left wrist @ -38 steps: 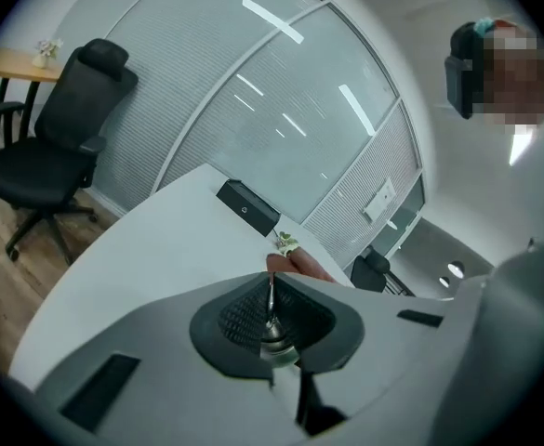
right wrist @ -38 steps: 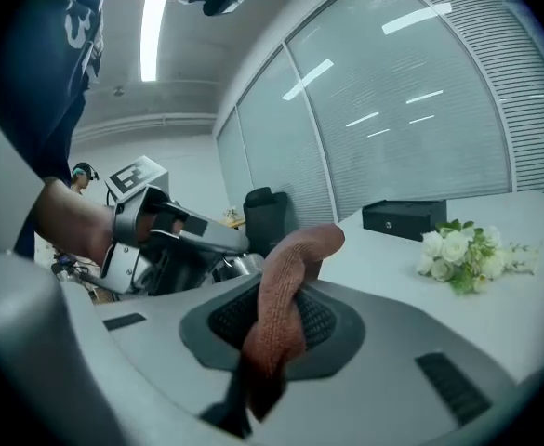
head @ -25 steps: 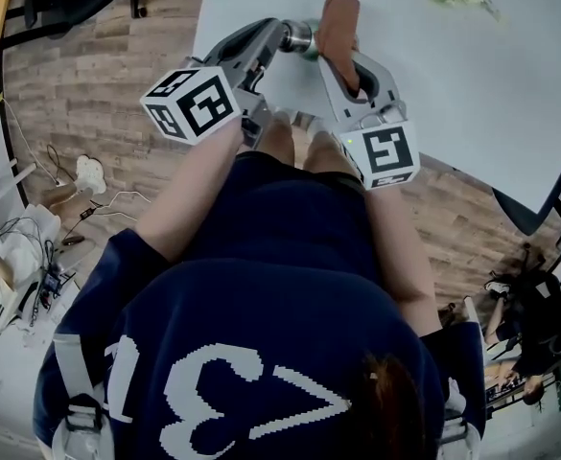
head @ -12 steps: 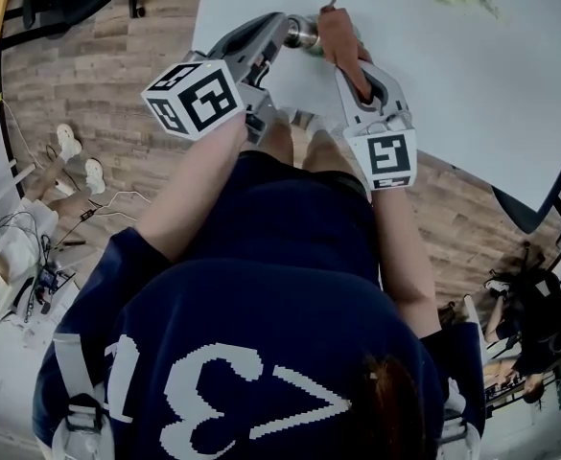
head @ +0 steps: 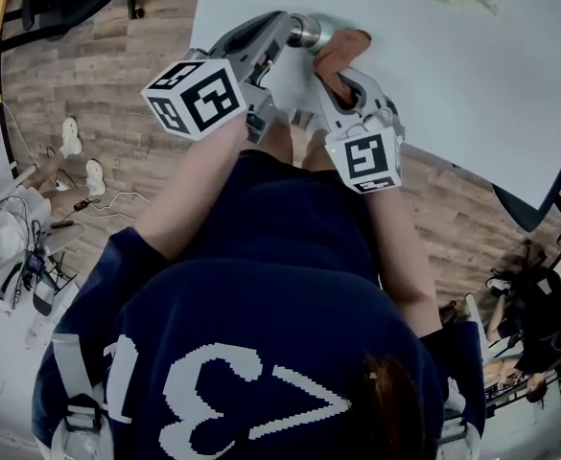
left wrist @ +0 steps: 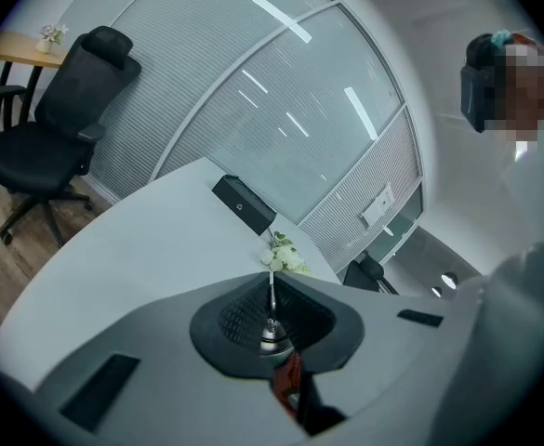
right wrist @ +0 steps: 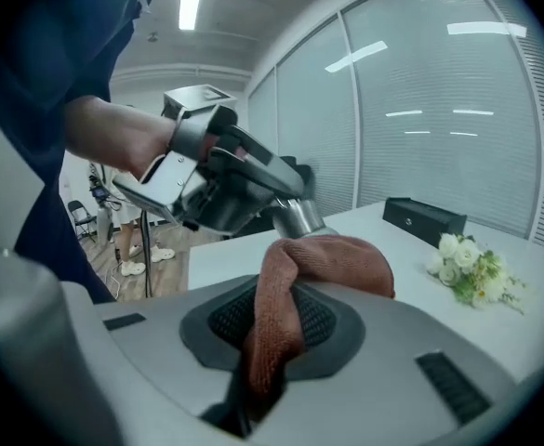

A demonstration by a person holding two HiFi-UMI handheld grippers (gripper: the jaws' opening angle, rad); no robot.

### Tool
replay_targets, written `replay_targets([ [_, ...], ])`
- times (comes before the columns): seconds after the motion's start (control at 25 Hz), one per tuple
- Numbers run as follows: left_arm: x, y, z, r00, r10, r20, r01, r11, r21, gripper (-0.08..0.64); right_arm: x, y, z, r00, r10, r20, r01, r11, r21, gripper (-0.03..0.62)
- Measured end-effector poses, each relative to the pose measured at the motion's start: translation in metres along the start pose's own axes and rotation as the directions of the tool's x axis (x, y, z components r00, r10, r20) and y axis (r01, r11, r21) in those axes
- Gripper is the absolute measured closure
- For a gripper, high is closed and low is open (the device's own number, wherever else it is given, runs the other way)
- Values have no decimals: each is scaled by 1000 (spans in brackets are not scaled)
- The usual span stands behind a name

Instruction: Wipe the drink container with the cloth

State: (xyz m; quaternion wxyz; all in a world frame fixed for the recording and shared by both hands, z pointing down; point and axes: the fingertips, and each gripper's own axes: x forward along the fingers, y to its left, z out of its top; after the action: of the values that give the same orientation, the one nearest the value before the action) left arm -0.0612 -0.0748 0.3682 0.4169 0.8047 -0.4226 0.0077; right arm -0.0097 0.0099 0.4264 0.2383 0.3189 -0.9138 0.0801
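The left gripper is clamping its fingers on the drink container at the worktop's near edge, bracing it. The right gripper's fingers are pinching the cloth and draping it over the metal, likely for wiping.

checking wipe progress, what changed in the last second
The right gripper drew the cloth back toward the person and rolled, uncovering more of the drink container. The left gripper stayed clamped on the drink container, and the cloth stayed in the right gripper's jaws.
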Motion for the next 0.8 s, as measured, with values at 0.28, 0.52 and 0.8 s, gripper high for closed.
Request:
replay_targets([
  [0.28, 6, -7, -1, 1000, -14, -20, 15, 1000, 28, 535, 22, 23, 33, 993, 102, 64, -101, 995, -10, 528],
  [0.52, 6, -5, -1, 1000, -15, -20, 16, 1000, 17, 535, 3, -5, -27, 997, 70, -38, -60, 973, 222, 528],
  [0.8, 9, -13, -4, 999, -42, -32, 43, 999, 26, 535, -5, -23, -62, 993, 31, -113, 13, 931, 365, 528],
])
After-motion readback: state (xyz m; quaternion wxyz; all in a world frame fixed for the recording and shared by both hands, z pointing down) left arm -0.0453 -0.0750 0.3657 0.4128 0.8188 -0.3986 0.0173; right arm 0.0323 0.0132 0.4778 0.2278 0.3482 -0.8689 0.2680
